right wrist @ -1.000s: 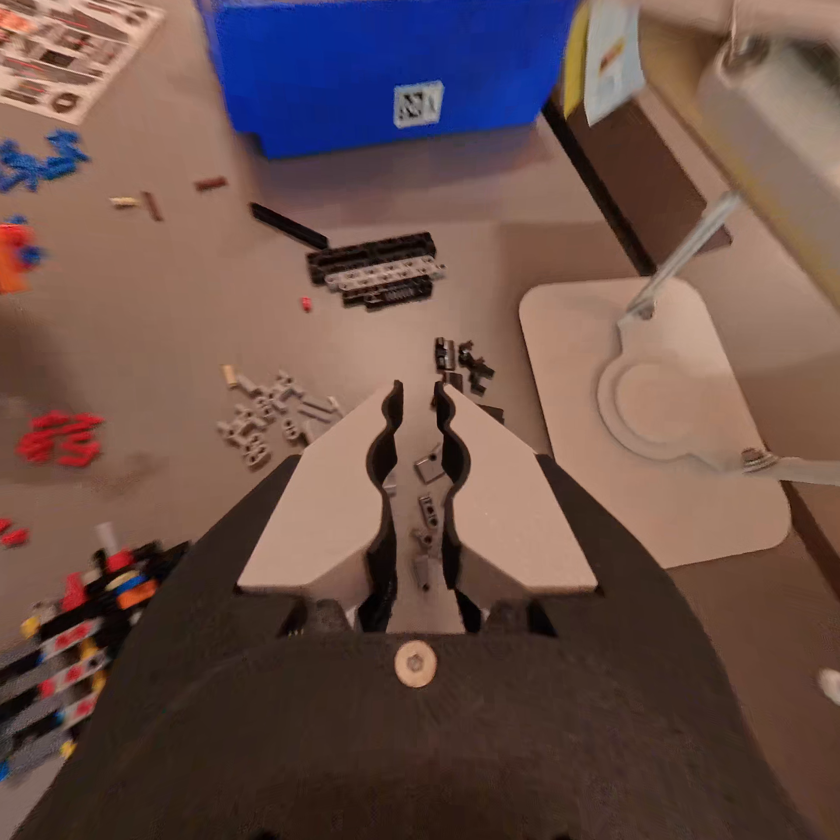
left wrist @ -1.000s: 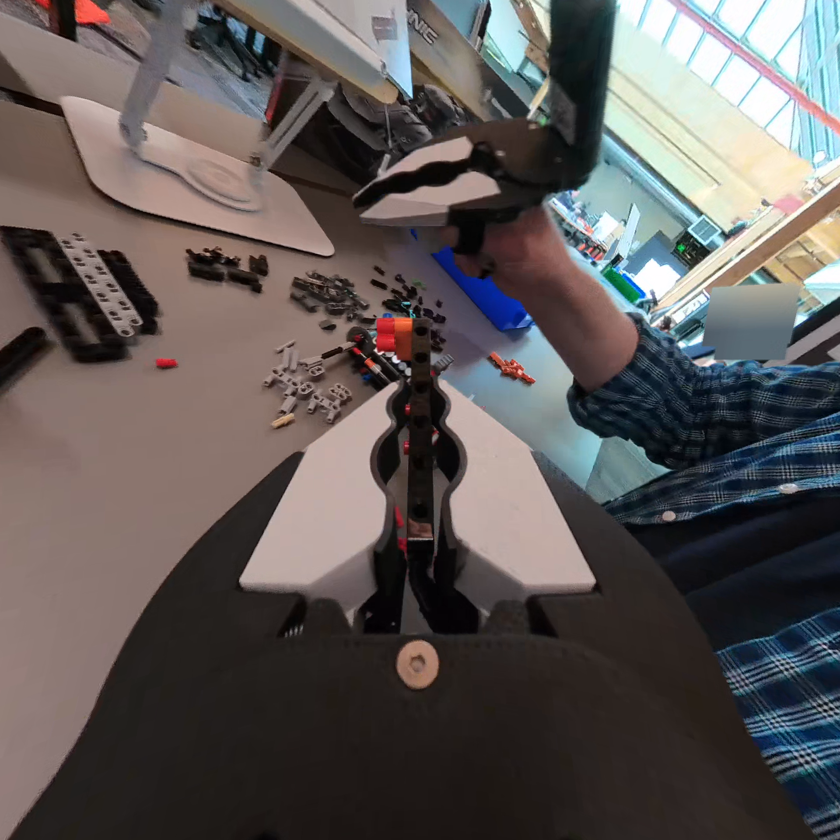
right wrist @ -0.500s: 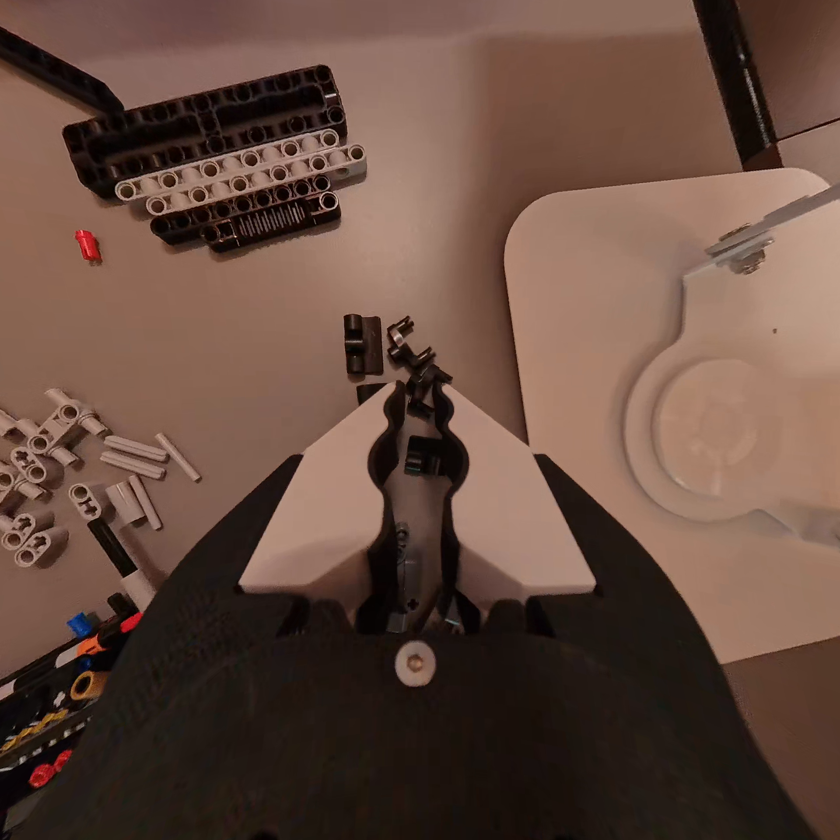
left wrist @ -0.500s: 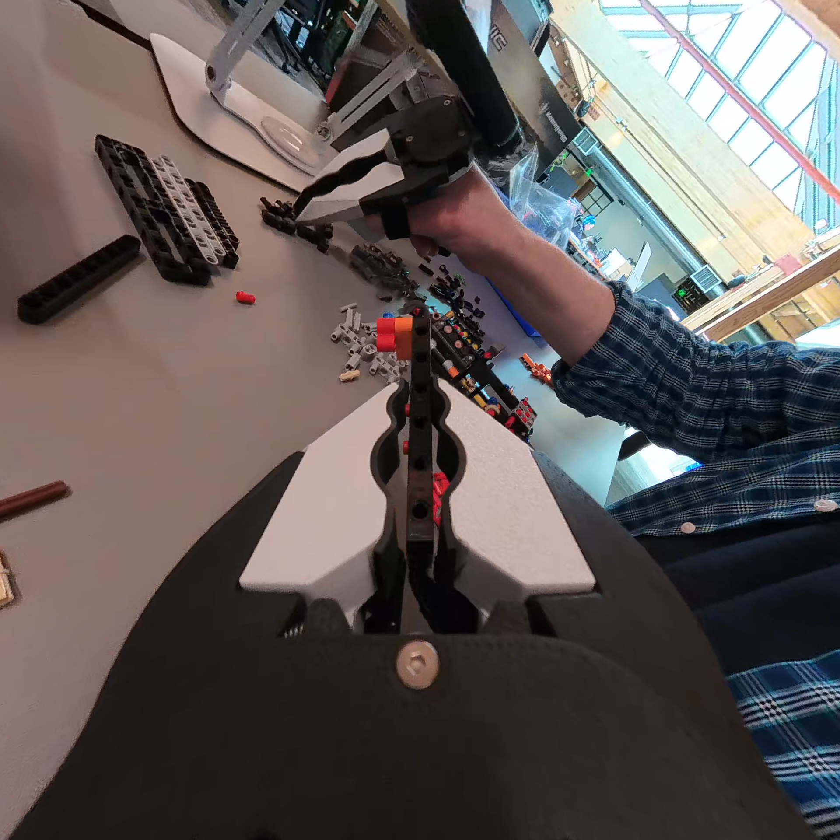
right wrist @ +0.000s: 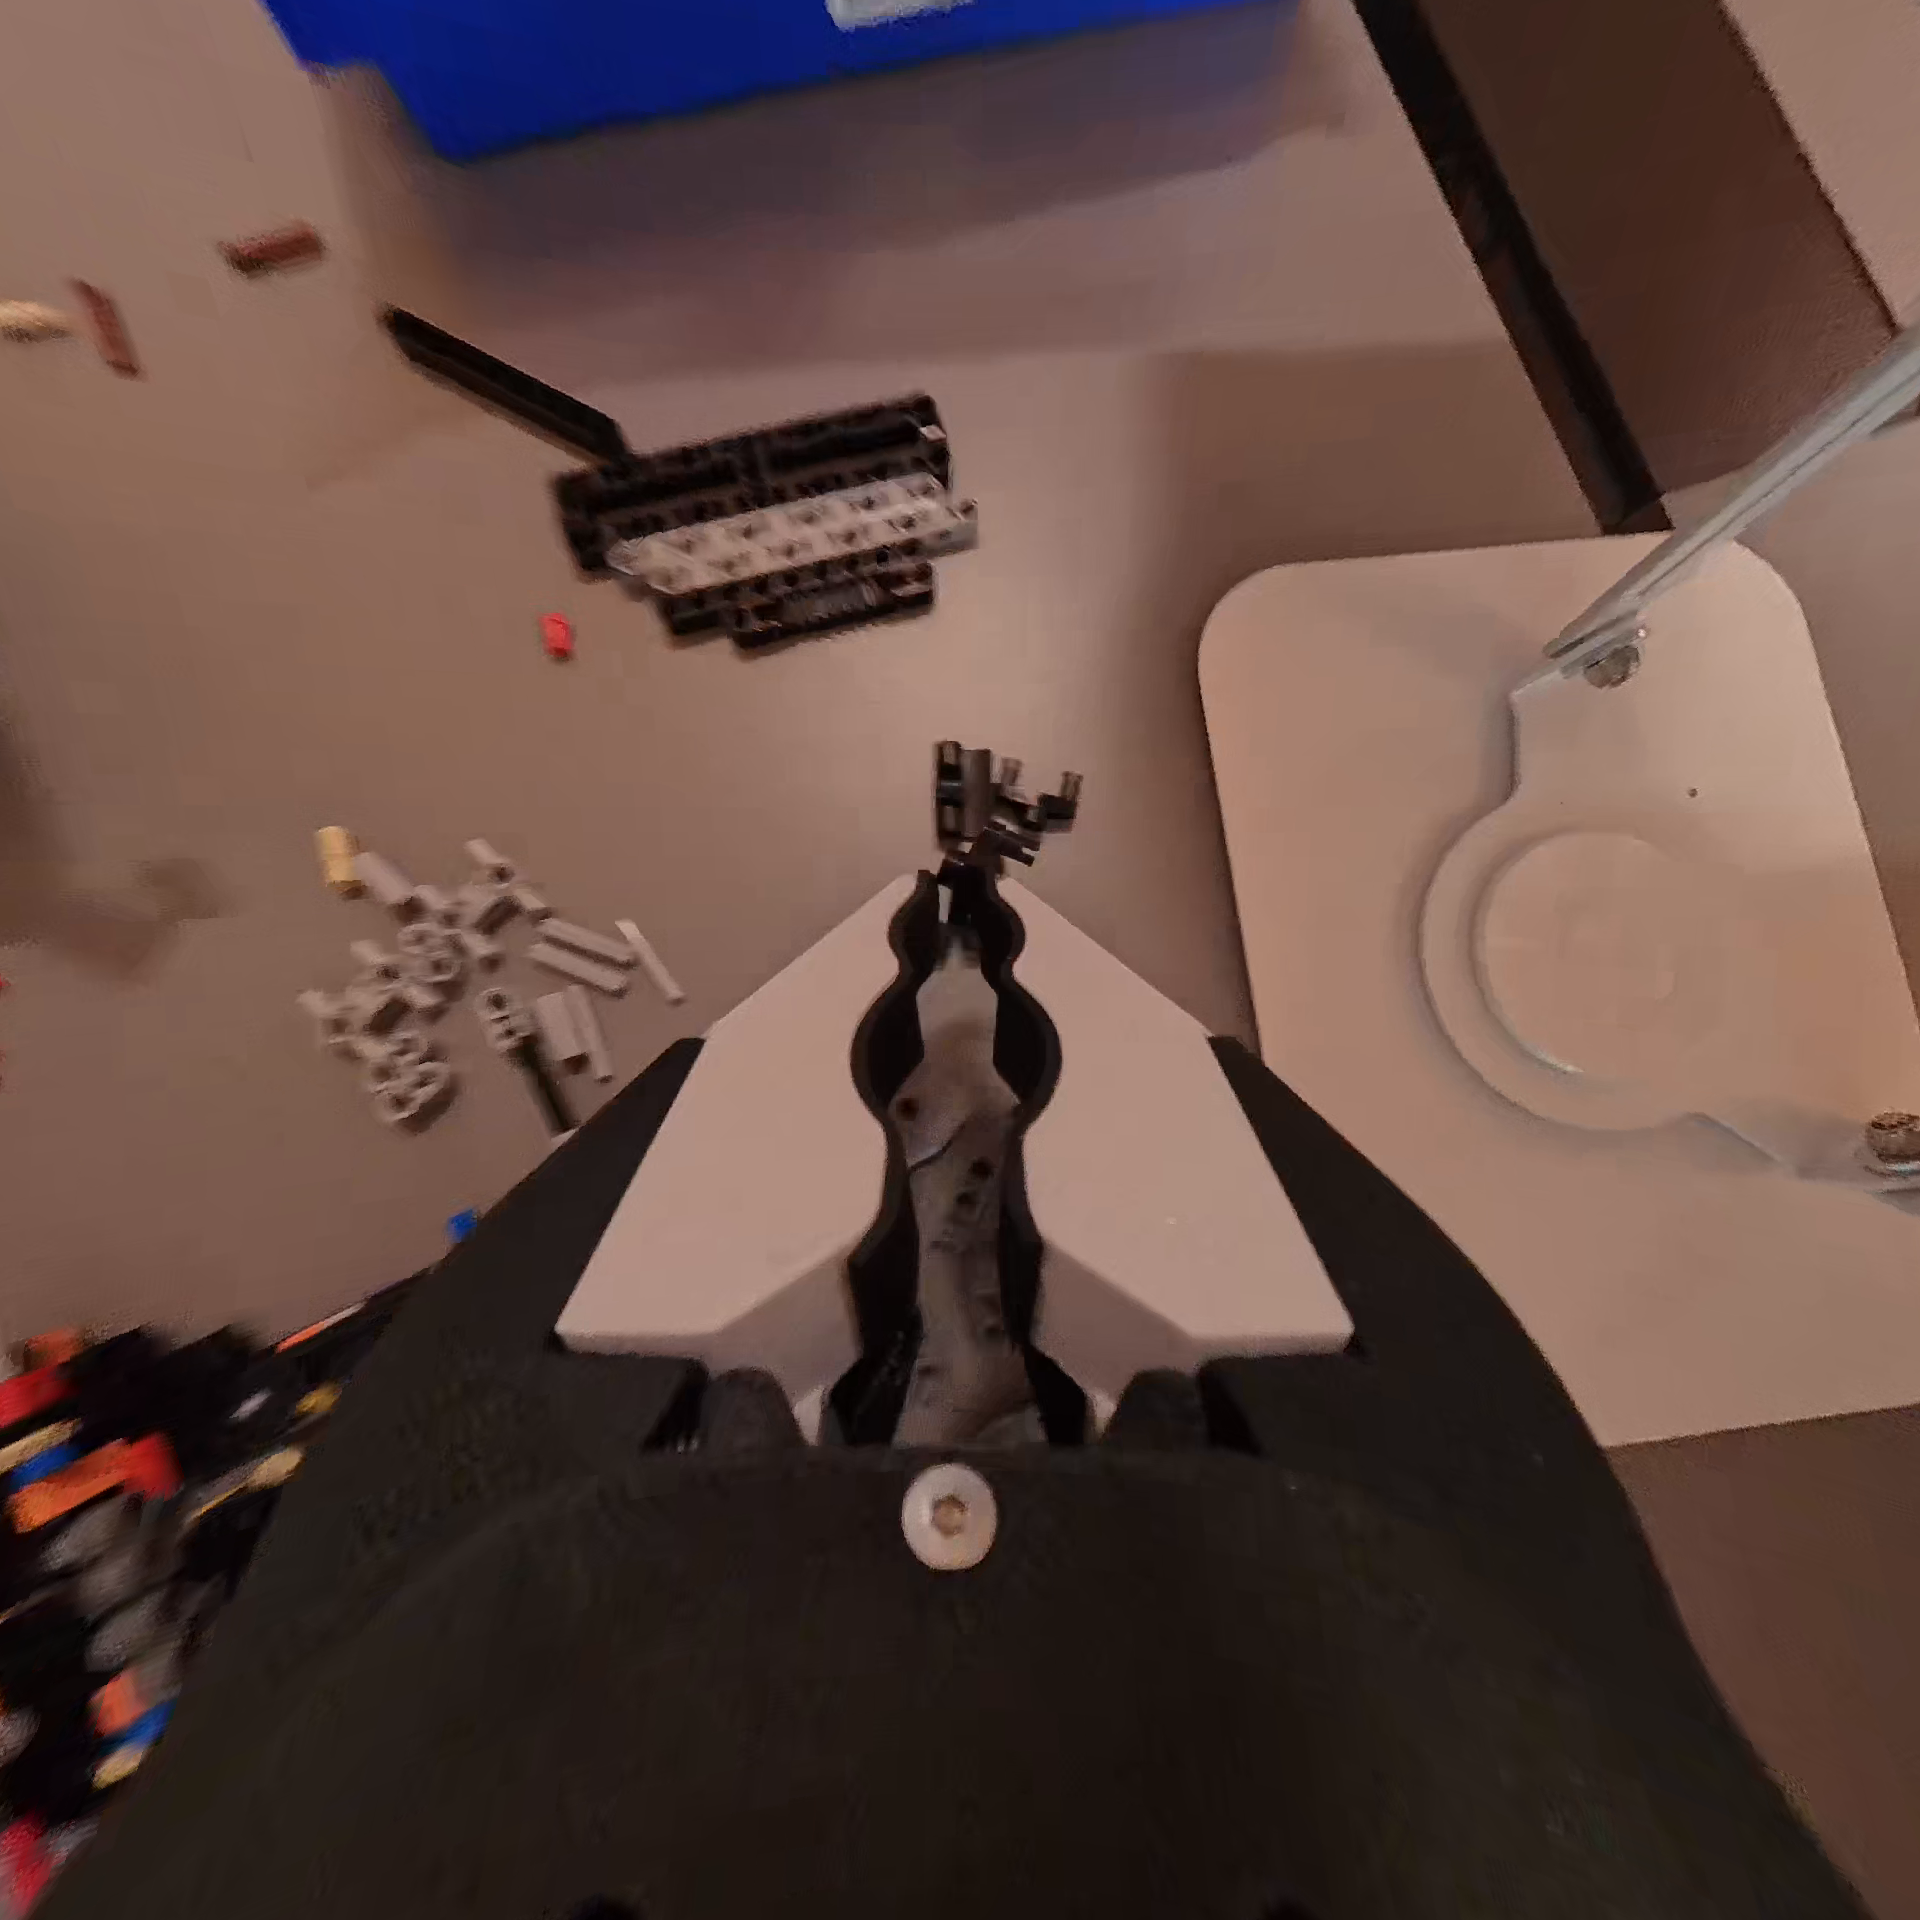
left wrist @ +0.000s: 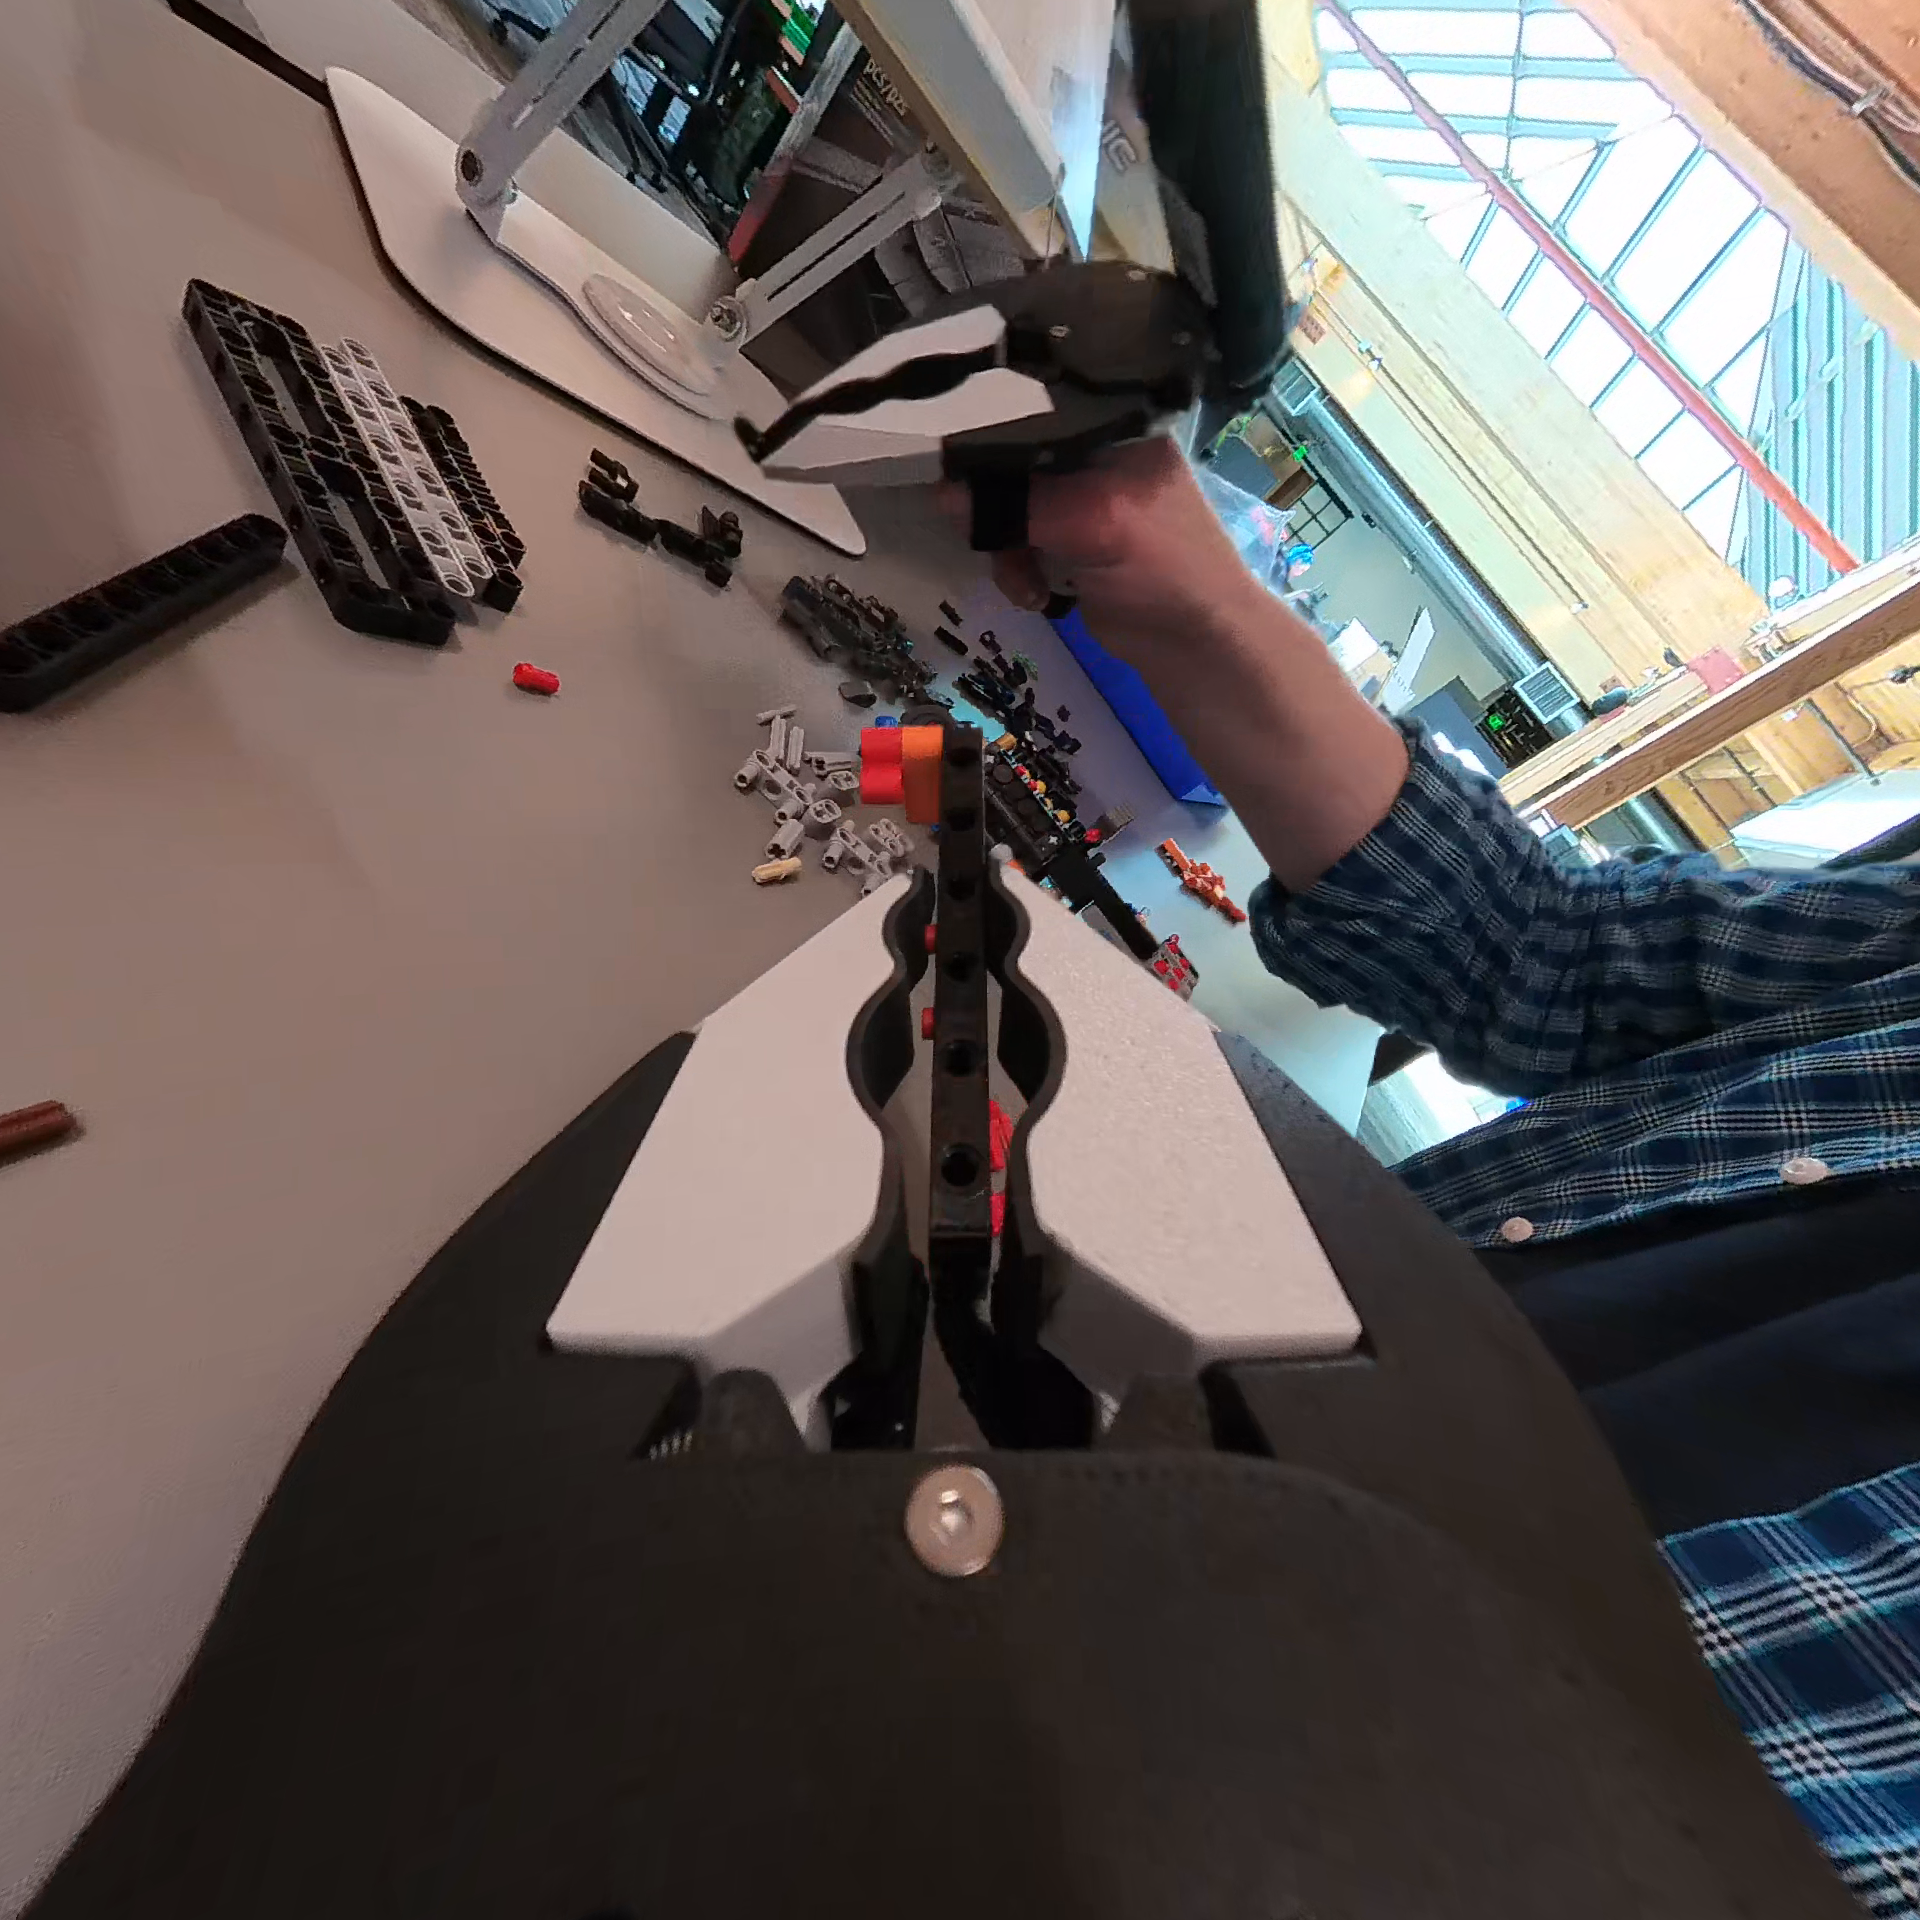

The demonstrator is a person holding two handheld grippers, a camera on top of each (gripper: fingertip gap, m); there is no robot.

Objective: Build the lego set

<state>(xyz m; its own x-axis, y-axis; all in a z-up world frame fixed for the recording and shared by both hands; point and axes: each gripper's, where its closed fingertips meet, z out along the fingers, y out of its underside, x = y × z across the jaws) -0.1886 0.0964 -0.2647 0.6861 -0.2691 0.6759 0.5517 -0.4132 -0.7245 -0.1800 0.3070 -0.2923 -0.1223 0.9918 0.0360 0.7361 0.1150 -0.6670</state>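
Left gripper: jaws clamped on black beam, orange-red end forward, seemingly presented for fitting. Right gripper: jaws nipped on small black piece, lifted above loose parts on tabletop.

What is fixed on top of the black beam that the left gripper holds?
On the black beam in the left gripper, a red and orange piece sits at its far tip. The beam's near end is hidden between the fingers.
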